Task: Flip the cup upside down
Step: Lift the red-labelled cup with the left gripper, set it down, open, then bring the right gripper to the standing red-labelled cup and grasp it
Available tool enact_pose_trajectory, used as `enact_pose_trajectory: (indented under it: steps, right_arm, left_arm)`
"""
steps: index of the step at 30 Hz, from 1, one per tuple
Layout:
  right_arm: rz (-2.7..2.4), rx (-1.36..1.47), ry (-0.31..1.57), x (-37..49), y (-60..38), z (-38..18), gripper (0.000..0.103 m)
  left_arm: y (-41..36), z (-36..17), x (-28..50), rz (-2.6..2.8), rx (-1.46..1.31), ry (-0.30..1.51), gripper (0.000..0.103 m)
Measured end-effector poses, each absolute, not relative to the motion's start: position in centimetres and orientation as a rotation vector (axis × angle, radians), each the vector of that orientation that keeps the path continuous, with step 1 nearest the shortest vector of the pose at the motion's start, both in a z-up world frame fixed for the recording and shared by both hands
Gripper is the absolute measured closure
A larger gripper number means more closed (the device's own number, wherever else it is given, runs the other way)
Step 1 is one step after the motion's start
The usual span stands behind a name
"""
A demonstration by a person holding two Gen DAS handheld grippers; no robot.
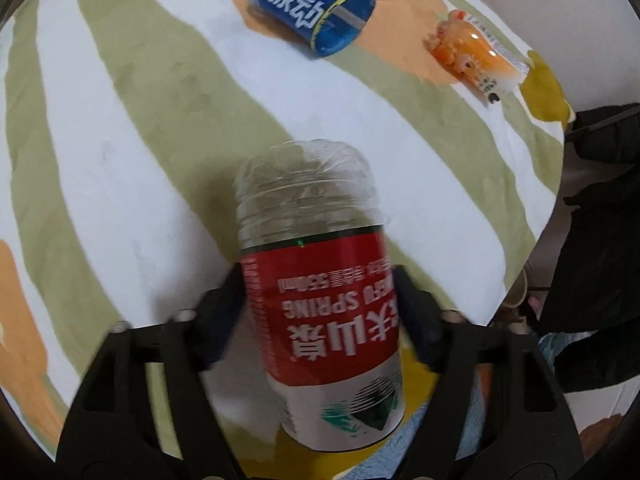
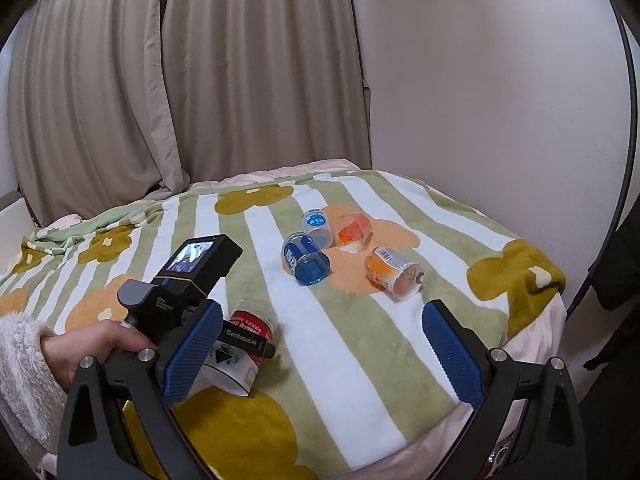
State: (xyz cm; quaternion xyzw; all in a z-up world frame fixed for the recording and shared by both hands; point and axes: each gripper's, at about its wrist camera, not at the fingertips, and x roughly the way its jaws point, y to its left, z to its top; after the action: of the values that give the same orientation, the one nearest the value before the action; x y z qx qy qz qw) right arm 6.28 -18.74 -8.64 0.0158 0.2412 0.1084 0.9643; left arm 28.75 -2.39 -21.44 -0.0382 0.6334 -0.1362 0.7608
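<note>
On the bed, left wrist view: the left hand-held gripper [image 1: 320, 308] is clenched on the red-labelled clear plastic cup cut from a water bottle [image 1: 316, 280], black fingers [image 1: 224, 312] pressing either side of the red label band. The label text reads upside down; the closed, ribbed bottle base points away from the camera, the cut rim comes toward the lens. The cup looks tilted, roughly on its side, over the green-and-white striped flower-print blanket [image 1: 120, 120]; whether it touches the blanket cannot be told here. Beyond it lie a blue-labelled plastic cup [image 1: 316, 12] and an orange-labelled plastic cup [image 1: 476, 56], both on their sides.

Judgement: grasp done, turn under way or about to start; setting the cup down rim-first and letting go remain.

Right wrist view: the right hand-held gripper [image 2: 316, 354] hangs released, blue-padded fingers [image 2: 192, 356] wide apart, nothing between them. This view gives what the first cannot: the person's left hand [image 2: 92, 350] in a fleecy white sleeve, the camera unit atop the left gripper, the held cup low near the blanket with its open rim facing this camera. It also shows a fourth and fifth item, a small pale-blue-labelled cup [image 2: 318, 226] and an orange translucent cup [image 2: 354, 234], plus beige curtains [image 2: 180, 80] behind. The left view alone shows how the fingers meet the label.
</note>
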Motion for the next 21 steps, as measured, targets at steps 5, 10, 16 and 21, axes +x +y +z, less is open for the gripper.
enact_pose_trajectory:
  steps: [5,10,16,21]
  right_arm:
    - [0.233,0.032,0.483,6.2,-18.2,-8.0,0.003]
    - [0.235,0.033,0.474,5.7,-17.9,-7.1,0.003]
    - [0.244,0.003,0.416,4.7,-17.9,-4.2,0.003]
    - [0.304,-0.028,0.446,6.4,-17.7,-0.7,0.003]
  left_arm:
    - [-1.8,-19.5,27.9,-0.259,-0.047,1.284,0.002]
    - [-1.2,-16.3,26.3,-0.176,0.045,1.159,0.002]
    - [0.8,-10.4,20.6,-0.126,0.092,0.902,0.002]
    - [2.9,-6.5,14.4,-0.040,0.110,0.718,0.000]
